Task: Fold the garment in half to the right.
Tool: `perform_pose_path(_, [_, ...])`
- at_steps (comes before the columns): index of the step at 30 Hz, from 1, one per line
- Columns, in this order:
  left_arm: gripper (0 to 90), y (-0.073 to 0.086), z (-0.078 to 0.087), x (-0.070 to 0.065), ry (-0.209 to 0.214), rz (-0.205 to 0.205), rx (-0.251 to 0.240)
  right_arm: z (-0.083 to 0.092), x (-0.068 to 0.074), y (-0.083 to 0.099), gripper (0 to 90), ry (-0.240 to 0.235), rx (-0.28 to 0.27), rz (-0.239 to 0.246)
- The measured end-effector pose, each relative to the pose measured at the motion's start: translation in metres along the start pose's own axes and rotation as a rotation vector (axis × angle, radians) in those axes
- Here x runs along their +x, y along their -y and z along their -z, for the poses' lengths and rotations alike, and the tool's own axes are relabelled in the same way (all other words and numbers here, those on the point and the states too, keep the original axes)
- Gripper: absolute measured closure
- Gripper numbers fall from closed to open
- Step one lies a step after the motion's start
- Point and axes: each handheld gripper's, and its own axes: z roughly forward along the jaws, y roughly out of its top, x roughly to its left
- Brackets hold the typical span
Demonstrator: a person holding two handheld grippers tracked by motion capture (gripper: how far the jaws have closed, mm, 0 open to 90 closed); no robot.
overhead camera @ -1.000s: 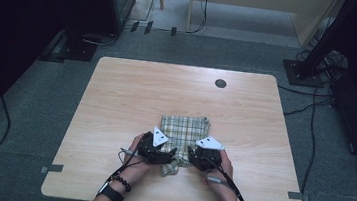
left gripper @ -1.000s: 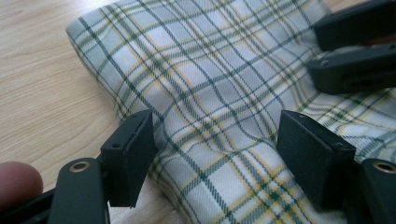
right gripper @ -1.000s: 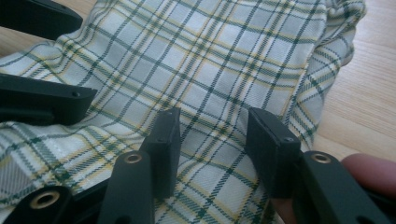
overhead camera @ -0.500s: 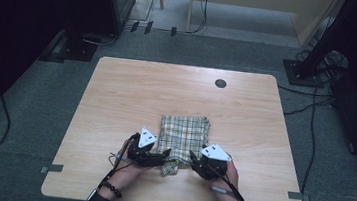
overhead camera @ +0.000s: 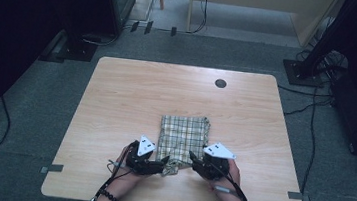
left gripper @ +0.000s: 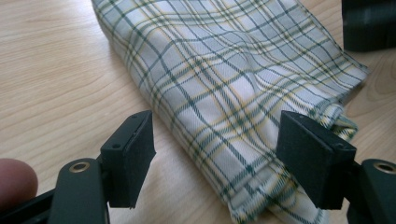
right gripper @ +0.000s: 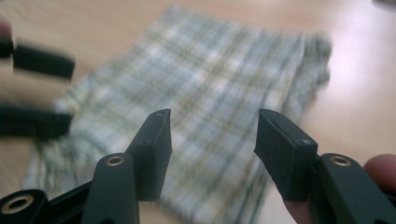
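Both hands had drawn back toward the near edge of the surface [overhead camera: 131, 100] since a second earlier, when they sat over the lower part of the plaid cloth [overhead camera: 182, 137]; now they flanked its near end. The cloth itself lay folded into a narrow rectangle in the near middle of the wooden surface, flat at its far end and a little bunched at the end closest to the person.

In the high view the left gripper [overhead camera: 159, 167] rested low at the cloth's near left corner, and the right gripper [overhead camera: 195, 161] sat at its near right corner, each pointing inward at the fabric. A grey three-cornered plate topped each one, and a cable trailed back from the right gripper past the person's wrist.

In the left gripper view the left gripper [left gripper: 217, 158] had its jaws standing well apart, with the folded edge of the cloth [left gripper: 224, 79] lying between them on the wood and neither pad pressing it. In the right gripper view the right gripper [right gripper: 212, 154] had just been opening its jaws; they stood apart above the blurred cloth [right gripper: 205, 93], gripping nothing. The left gripper's black jaws showed at that view's left edge.
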Motion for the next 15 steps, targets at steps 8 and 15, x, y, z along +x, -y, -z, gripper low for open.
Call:
perform_pose_path(8, [40.3,0.017,0.004,-0.005,0.024,0.038,-0.033,-0.062,0.03,-0.061,49.9,-0.089,0.023,0.078])
perform_pose_path(15, [65.5,0.021,-0.001,-0.012,0.02,-0.016,-0.003,-0.135,0.04,-0.071,62.7,-0.04,0.157,0.064])
